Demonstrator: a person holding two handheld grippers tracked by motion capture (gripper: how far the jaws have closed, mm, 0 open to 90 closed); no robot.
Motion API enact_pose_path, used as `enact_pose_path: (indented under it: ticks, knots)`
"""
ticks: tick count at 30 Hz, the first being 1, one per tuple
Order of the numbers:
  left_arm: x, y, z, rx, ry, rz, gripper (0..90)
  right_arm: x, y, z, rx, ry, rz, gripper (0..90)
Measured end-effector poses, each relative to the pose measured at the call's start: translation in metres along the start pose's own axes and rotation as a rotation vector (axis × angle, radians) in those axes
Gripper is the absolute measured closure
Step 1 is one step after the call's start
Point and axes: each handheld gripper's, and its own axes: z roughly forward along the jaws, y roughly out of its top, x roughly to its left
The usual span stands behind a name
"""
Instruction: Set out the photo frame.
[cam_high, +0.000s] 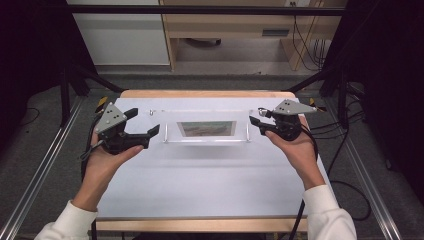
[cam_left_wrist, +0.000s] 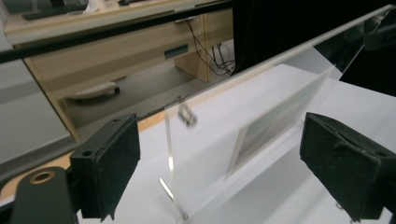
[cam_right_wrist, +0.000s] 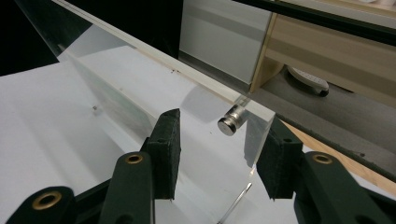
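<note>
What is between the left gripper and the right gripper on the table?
In the high view, the clear acrylic frame stands between left gripper and right gripper.

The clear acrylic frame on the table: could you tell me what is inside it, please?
Inside the acrylic frame a small picture in muted green and brown is sandwiched between its clear panels. Its subject is too blurred to tell, and its back cannot be seen.

My two tongs are matte black, each topped with a grey three-cornered plate dotted with small screws. The left gripper (cam_high: 142, 123) and right gripper (cam_high: 256, 119) carry thick black jaw pads, brass-ringed pivot holes and trailing black cables. I wear white sleeves (cam_high: 327, 212).
</note>
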Motion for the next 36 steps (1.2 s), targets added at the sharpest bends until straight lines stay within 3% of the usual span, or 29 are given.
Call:
enact_pose_path:
  ticks: [5, 15, 27, 36]
  knots:
    - [0.003, -0.022, -0.002, 0.042, 0.008, -0.039, 10.0, -0.005, 0.004, 0.006, 0.0, -0.009, 0.016, 54.7]
    - [0.01, -0.053, 0.004, 0.091, 0.012, -0.062, 9.9, -0.013, 0.009, 0.014, -0.001, -0.013, 0.036, 54.6]
    - [0.013, -0.068, 0.013, 0.117, 0.017, -0.086, 9.7, -0.02, 0.012, 0.021, -0.001, -0.015, 0.06, 54.5]
    - [0.014, -0.084, 0.018, 0.161, 0.026, -0.08, 9.1, -0.028, 0.015, 0.03, -0.015, -0.014, 0.092, 54.2]
